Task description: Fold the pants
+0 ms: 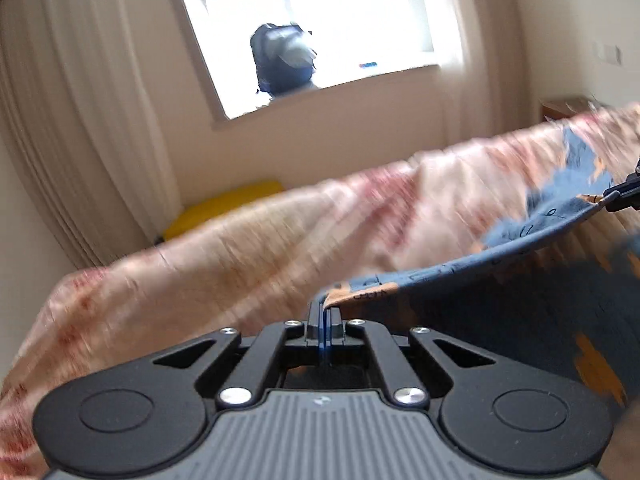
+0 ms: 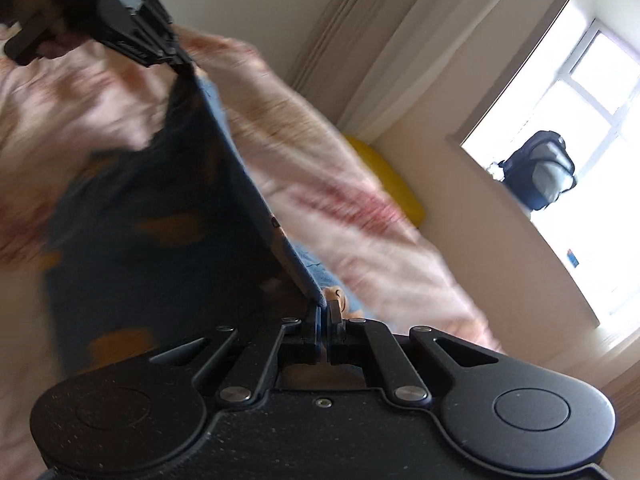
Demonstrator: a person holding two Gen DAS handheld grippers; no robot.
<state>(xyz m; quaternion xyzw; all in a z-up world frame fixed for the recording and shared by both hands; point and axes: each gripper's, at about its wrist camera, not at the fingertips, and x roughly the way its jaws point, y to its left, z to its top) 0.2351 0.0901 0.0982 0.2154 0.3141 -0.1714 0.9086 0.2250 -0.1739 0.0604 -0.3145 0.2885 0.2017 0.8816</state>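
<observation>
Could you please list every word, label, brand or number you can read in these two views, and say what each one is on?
None can be read for certain.
Pants: small dark marks along the blue edge, too blurred to read.
Left hand-held gripper: pale lettering on its black arm, too small and blurred.
Left hand-held gripper body: a small pale emblem, not legible.
Blue item on the windowsill: no readable text.

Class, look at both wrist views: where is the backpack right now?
The backpack stands on the window sill, upper centre in the left wrist view and far right in the right wrist view, beyond the bed.
</observation>
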